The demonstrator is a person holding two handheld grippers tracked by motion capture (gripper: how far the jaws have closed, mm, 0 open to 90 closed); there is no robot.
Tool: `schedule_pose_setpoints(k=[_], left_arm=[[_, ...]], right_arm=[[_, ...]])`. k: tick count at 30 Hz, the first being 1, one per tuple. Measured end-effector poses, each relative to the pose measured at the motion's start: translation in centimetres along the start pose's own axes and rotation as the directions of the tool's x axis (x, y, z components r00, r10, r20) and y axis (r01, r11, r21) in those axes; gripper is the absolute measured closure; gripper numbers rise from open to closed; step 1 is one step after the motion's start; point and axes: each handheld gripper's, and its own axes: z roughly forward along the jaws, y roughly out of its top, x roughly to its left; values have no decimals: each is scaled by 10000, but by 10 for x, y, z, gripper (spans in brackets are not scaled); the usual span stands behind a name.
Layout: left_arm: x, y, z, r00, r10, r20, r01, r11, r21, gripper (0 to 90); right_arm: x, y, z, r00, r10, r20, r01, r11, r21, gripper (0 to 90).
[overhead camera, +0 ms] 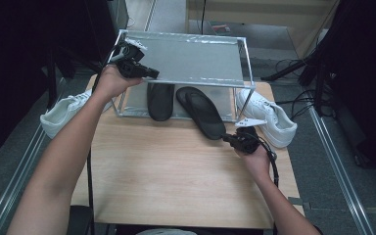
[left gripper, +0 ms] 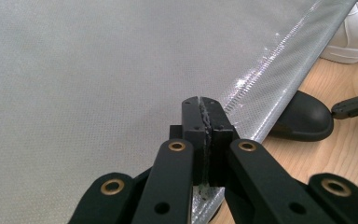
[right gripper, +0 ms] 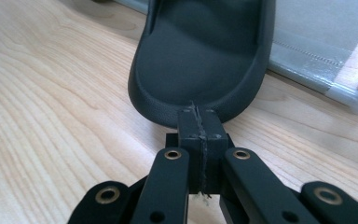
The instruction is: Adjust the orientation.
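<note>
Black jaws of the right gripper rise closest to the lens in its own view, pressed flat together with nothing between them, their tips right at the heel edge of a black slipper; whether they touch it I cannot tell. That slipper lies on the wooden table, its long axis slanting from the heel near the right gripper up and left to the toe under the metal rack. A second black slipper lies beside it, under the rack. The left gripper, jaws closed on nothing, rests at the rack's front edge. White sneakers flank the rack.
</note>
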Motion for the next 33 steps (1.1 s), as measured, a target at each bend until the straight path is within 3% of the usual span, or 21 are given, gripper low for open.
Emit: schedule_pose_setpoints(k=[13, 33], left_arm=[[2, -1, 0, 9999, -110, 84, 111, 9999, -76, 900], [3, -1, 0, 9998, -166, 134, 167, 9998, -96, 900]], right_arm=[[1, 8, 13, 9996, 275, -94, -278, 9993, -252, 900], [26, 33, 52, 9980, 238, -588, -253, 9993, -256, 900]])
